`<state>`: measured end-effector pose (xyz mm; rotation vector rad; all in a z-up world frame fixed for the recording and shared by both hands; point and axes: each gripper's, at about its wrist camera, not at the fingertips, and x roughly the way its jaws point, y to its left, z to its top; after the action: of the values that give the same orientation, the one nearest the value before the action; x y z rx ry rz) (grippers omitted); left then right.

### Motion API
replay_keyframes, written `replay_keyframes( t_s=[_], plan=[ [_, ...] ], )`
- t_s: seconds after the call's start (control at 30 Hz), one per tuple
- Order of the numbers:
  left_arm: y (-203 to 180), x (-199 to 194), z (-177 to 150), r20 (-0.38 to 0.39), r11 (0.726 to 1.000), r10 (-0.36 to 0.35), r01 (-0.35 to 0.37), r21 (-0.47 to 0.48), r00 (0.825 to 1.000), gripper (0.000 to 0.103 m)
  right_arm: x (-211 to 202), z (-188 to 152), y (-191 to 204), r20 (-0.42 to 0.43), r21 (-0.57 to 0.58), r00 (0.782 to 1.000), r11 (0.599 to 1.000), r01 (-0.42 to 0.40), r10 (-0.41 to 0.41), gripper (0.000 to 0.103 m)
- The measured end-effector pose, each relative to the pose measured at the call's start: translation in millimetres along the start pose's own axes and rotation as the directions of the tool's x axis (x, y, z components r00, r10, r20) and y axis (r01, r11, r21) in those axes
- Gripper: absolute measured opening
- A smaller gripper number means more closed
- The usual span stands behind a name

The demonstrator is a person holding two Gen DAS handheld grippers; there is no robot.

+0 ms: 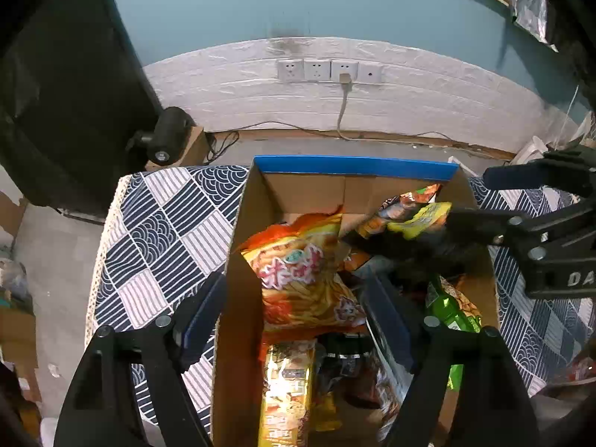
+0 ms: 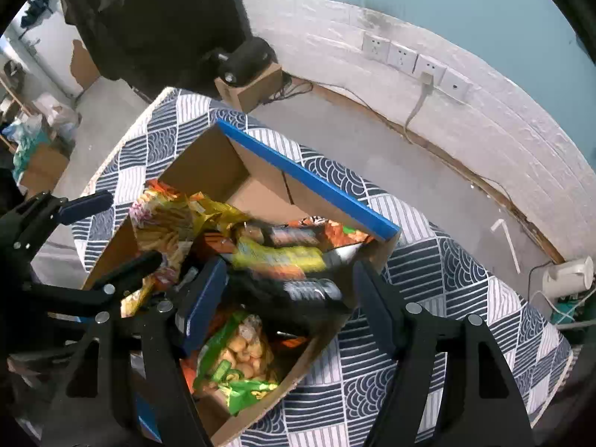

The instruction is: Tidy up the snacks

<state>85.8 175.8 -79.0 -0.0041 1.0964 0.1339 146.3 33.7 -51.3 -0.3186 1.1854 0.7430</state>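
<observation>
An open cardboard box (image 1: 354, 168) with a blue far rim stands on the patterned tablecloth and holds several snack bags. My left gripper (image 1: 294, 279) is open. Its fingers straddle the box's left wall above an orange fries bag (image 1: 298, 272), and the pads do not touch it. A yellow-orange packet (image 1: 287, 391) lies below. My right gripper (image 2: 289, 266) is open over the same box (image 2: 309, 182). A blurred yellow packet (image 2: 279, 257) and a black packet (image 2: 305, 290) lie loose between its fingers. A green bag of round snacks (image 2: 238, 354) sits nearer. Each gripper shows in the other's view.
The blue-and-white checked tablecloth (image 1: 160, 231) covers the table on both sides of the box. Behind the table are bare floor, a white wall with sockets (image 1: 327, 70) and a black device on a small carton (image 2: 246, 63). A white kettle (image 2: 568, 273) stands on the floor at right.
</observation>
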Motion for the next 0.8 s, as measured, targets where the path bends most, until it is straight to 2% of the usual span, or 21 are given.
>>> replay_keyframes(
  t_s=[0.27,0.53,0.63,0.8],
  plan=[
    [-4.3,-20.2,-1.4,0.023,1.000,0.000,0.000,0.014,1.000,0.080,-38.2,-12.9,-9.2,0.060,0.031,0.998,0.999,0.011,-0.013,0.072],
    [-8.1,-62.3,-15.7,0.070,0.999,0.012,-0.014,0.031,0.997,0.080,-84.0,-40.7,-12.4,0.133,0.059,0.991,0.998,-0.002,-0.006,0.072],
    [-9.0,-80.5,-20.4,0.103,0.999,0.017,-0.021,0.037,0.995,0.087,-101.0,-54.1,-15.8,0.165,0.061,0.986,0.998,0.002,-0.012,0.073],
    [-11.7,-101.3,-26.6,0.145,1.000,0.011,-0.014,0.022,0.989,0.087,-123.6,-80.0,-23.1,0.200,0.061,0.979,0.998,0.021,-0.032,0.073]
  ],
)
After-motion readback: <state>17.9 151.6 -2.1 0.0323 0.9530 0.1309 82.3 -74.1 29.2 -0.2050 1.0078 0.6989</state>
